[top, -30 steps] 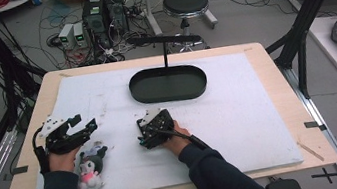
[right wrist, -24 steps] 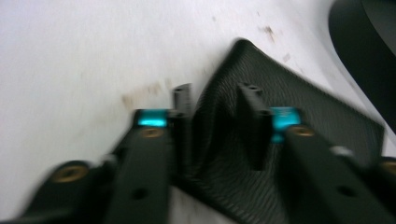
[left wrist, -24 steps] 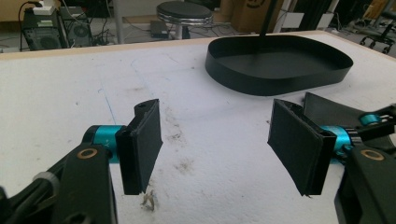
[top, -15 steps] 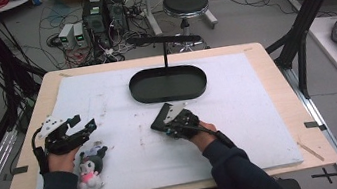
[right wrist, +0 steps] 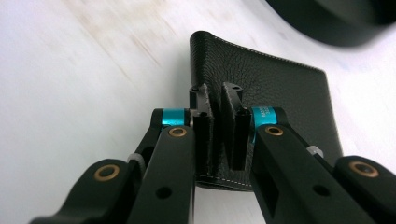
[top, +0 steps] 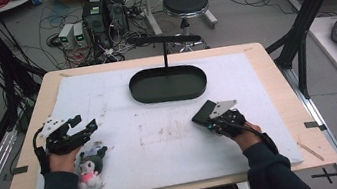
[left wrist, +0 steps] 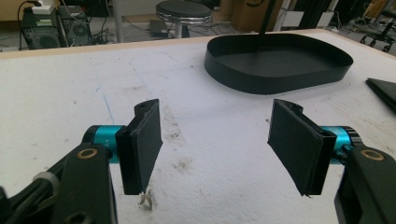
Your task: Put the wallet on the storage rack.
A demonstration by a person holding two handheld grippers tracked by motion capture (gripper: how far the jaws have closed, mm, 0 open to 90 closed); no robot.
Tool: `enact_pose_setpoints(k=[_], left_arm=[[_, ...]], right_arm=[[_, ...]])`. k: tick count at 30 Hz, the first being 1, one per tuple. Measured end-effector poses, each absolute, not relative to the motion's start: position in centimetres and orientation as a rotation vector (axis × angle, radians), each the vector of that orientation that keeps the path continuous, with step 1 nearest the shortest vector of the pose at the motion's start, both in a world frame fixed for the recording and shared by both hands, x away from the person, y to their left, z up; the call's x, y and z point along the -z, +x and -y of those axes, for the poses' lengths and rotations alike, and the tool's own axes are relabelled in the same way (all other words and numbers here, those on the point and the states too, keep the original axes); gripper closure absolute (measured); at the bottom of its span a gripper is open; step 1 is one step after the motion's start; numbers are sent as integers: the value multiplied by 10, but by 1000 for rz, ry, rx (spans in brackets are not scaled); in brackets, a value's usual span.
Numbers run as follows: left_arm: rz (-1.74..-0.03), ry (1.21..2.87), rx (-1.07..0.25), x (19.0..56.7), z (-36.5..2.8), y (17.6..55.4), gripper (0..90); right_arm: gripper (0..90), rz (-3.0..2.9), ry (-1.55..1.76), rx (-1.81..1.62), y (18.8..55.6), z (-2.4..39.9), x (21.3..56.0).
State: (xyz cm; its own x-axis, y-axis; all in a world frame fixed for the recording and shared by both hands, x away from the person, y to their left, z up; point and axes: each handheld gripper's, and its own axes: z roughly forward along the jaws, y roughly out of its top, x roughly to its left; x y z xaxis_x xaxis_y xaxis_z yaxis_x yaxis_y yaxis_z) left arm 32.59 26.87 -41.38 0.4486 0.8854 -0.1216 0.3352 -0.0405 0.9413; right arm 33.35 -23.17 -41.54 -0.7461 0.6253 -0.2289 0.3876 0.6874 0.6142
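A black leather wallet (top: 203, 111) lies low over the white mat, right of centre. My right gripper (top: 210, 118) is shut on its near edge; in the right gripper view the jaws pinch a raised fold of the wallet (right wrist: 280, 79), and the right gripper (right wrist: 219, 95) hides part of it. At the mat's left side my left gripper (top: 85, 123) stands open and holds nothing. The left gripper view shows the left gripper (left wrist: 215, 140) with bare mat between its wide-apart pads, and the wallet's corner (left wrist: 384, 89) at the right edge.
A black oval tray (top: 169, 97) with an upright post stands at the back centre, seen also as the tray (left wrist: 280, 83) ahead of the left gripper. A small plush toy (top: 89, 168) lies beside the left hand near the front edge. The mat is stained.
My right gripper has carried the wallet from the mat's middle over to the right. The left gripper and the plush toy have stayed put.
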Motion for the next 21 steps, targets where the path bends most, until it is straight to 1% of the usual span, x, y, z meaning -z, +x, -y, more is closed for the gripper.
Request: enact_pose_setpoints(k=[4, 5, 6, 7, 8, 10, 11, 13, 16, 18, 19, 21], left_arm=[[-1086, 1612, -631, 414, -268, 326, 345], [-1085, 1612, -633, 414, -268, 326, 345], [-1085, 1613, -632, 414, -268, 326, 345], [-1086, 1612, -633, 414, -268, 326, 345], [-1087, 1613, -632, 414, -269, 326, 344], [-1089, 1614, -633, 415, -269, 326, 344], [-1089, 1614, -632, 415, -269, 327, 345], [-1088, 1615, -633, 415, -269, 327, 344], [-1087, 1618, -632, 415, -268, 327, 345], [-1085, 1618, -631, 415, -268, 327, 345], [-1085, 1619, -633, 415, -267, 327, 345], [-1084, 1619, -632, 415, -267, 327, 345]], right_arm=[[843, -2447, 829, -832, 334, 242, 417], [829, -2439, 829, -859, 334, 243, 417], [791, -2429, 831, -894, 335, 243, 418], [749, -2421, 845, -924, 336, 244, 419], [656, -2405, 853, -938, 337, 244, 419], [440, -2370, 858, -947, 338, 247, 418], [385, -2375, 873, -960, 338, 249, 418], [318, -2380, 851, -954, 337, 252, 418], [284, -2417, 794, -899, 334, 253, 423], [279, -2443, 789, -865, 335, 248, 428], [294, -2451, 781, -845, 336, 245, 431], [404, -2466, 788, -778, 337, 240, 435]])
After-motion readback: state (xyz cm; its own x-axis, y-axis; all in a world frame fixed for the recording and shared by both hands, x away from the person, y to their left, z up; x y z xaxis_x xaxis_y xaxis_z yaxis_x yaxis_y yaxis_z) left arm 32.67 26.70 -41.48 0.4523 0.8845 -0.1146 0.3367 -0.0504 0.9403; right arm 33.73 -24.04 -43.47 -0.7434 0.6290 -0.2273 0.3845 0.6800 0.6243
